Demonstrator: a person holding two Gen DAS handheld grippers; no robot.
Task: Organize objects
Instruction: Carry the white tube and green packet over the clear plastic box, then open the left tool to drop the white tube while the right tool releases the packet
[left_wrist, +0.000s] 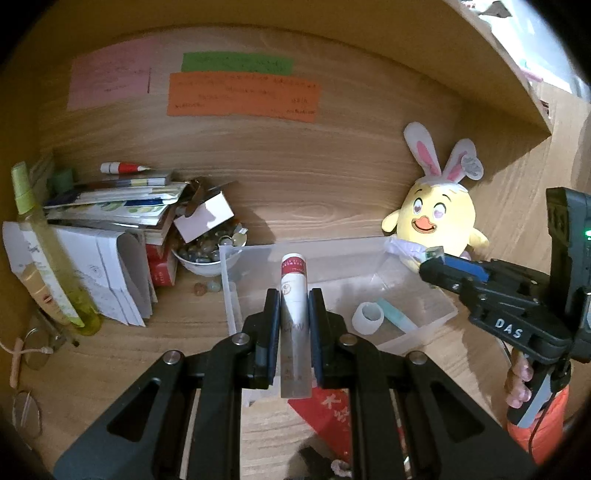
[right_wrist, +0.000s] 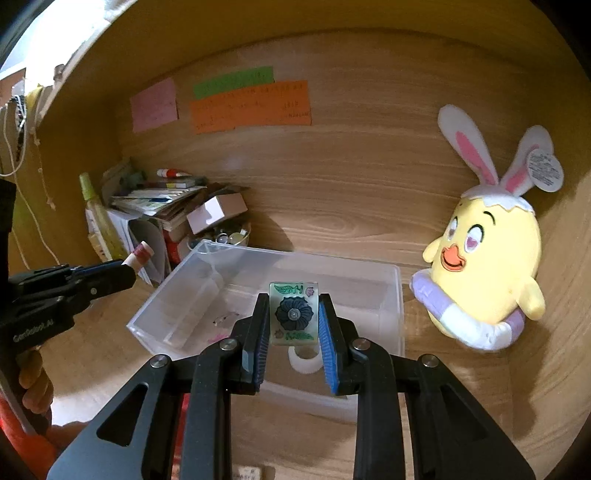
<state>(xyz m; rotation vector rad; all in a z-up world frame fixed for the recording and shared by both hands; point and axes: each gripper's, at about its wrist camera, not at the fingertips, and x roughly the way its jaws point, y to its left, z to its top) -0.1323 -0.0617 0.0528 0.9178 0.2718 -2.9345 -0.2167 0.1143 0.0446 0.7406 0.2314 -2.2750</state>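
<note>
My left gripper (left_wrist: 293, 295) is shut on a white tube with a dark red band (left_wrist: 294, 295), held above the near edge of a clear plastic box (left_wrist: 436, 317). My right gripper (right_wrist: 293, 302) is shut on a small clear tile with a dark flower design (right_wrist: 293, 314), held over the same box (right_wrist: 391, 295). A white tape ring (left_wrist: 367, 318) and a pale teal stick (left_wrist: 397, 315) lie in the box; the ring also shows in the right wrist view (right_wrist: 304, 360). The right gripper appears at right in the left wrist view (left_wrist: 434, 264), the left gripper at left in the right wrist view (right_wrist: 129, 264).
A yellow chick plush with bunny ears (left_wrist: 437, 210) leans on the back wall right of the box. At left stand a stack of books and papers (left_wrist: 118, 206), a bowl of stones (left_wrist: 207, 254), a green bottle (left_wrist: 44, 243). Glasses (left_wrist: 33, 350) lie at the left edge.
</note>
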